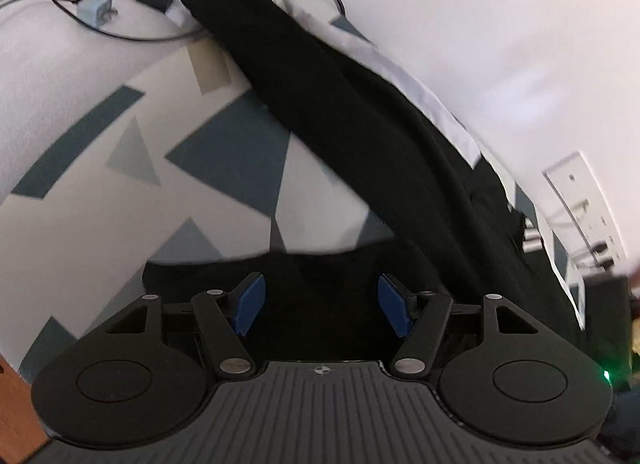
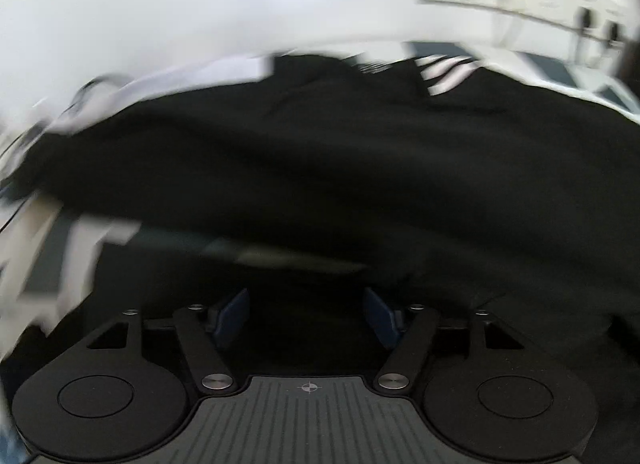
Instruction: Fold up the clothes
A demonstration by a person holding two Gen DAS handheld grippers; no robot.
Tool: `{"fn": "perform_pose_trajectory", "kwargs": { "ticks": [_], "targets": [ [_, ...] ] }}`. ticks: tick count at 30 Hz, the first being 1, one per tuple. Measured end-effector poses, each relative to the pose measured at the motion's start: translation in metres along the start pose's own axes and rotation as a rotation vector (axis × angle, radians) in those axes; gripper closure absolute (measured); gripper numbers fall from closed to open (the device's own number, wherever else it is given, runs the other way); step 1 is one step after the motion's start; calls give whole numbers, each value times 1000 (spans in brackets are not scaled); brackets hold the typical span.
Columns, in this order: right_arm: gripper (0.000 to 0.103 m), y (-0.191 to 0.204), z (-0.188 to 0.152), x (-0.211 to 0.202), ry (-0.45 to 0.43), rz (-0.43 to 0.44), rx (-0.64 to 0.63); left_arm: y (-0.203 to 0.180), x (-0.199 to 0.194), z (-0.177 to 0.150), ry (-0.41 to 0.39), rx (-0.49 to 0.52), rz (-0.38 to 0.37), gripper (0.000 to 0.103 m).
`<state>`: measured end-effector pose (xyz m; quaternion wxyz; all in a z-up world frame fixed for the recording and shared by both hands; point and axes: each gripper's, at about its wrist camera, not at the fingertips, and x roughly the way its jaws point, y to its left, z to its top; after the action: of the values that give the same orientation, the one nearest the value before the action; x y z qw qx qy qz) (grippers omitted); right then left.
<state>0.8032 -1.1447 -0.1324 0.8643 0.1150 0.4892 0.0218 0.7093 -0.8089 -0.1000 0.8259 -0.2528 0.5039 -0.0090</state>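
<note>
The left gripper (image 1: 321,304) has its blue-padded fingers (image 1: 251,302) spread wide, with nothing pinched between them; black cloth lies below and between the pads, though whether they touch it cannot be told; the black garment (image 1: 360,136) stretches in a long band from the far end of the surface, near a tangle of cables (image 1: 80,12) and a small grey plug adapter (image 1: 96,10), down to the gripper; it lies on a patterned sheet (image 1: 192,152) of white, grey and blue triangles, close along a white wall (image 1: 480,24) with a socket panel (image 1: 580,200); white stripes (image 1: 530,238) show on the garment near the wall

From the right wrist view, blurred, the right gripper (image 2: 306,314) also has its fingers (image 2: 234,314) wide apart, gripping nothing visible; the black garment (image 2: 340,168) fills the middle of the view just ahead and around the fingers, its white stripes (image 2: 448,72) at the far edge; the patterned sheet (image 2: 60,256) shows at the left
</note>
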Motion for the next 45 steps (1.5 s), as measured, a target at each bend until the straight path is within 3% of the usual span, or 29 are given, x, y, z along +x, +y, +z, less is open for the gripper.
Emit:
{"fn": "perform_pose_trajectory", "kwargs": {
  "ticks": [3,6,10,12,14,17,20,22,27,32,36,37,38,40,42,45],
  "targets": [
    [33,8,-19,-12,63,112,-116,-7,14,7,-26,-12,52,36],
    [35,-2,-21,-19,144,225,-111,-25,32,8,-65,57,86,36],
    [40,-45,0,-14,357,438,107,-51,57,-6,-96,208,73,36],
    [39,-74,18,-22,327,470,245,-56,72,-14,-58,245,61,37],
    [37,-94,34,-38,233,455,291,-59,80,-25,-17,297,74,44],
    [36,-119,55,-62,75,393,316,-62,75,-38,20,391,82,46],
    [36,-125,66,-71,-24,234,219,-60,65,-50,92,451,69,47],
    [36,-109,65,-71,-47,135,79,-56,58,-60,143,480,54,48],
    [35,-59,46,-48,-50,129,-146,-29,40,-64,221,330,-30,50],
    [33,-28,39,-3,-44,97,-208,2,18,-36,122,147,-136,49],
    [30,-8,40,17,-49,94,-201,29,8,7,19,29,-171,39],
    [40,-5,41,21,-51,99,-189,40,10,21,-8,-11,-162,39],
    [63,-6,44,24,-51,111,-159,50,11,35,-36,-51,-153,39],
    [92,-11,56,31,-6,143,-68,71,17,65,-107,-113,-127,39],
    [94,-19,62,31,28,165,24,93,28,95,-168,-183,-109,39],
    [97,-21,61,28,42,174,48,119,52,134,-209,-275,-117,40]
  ]
}}
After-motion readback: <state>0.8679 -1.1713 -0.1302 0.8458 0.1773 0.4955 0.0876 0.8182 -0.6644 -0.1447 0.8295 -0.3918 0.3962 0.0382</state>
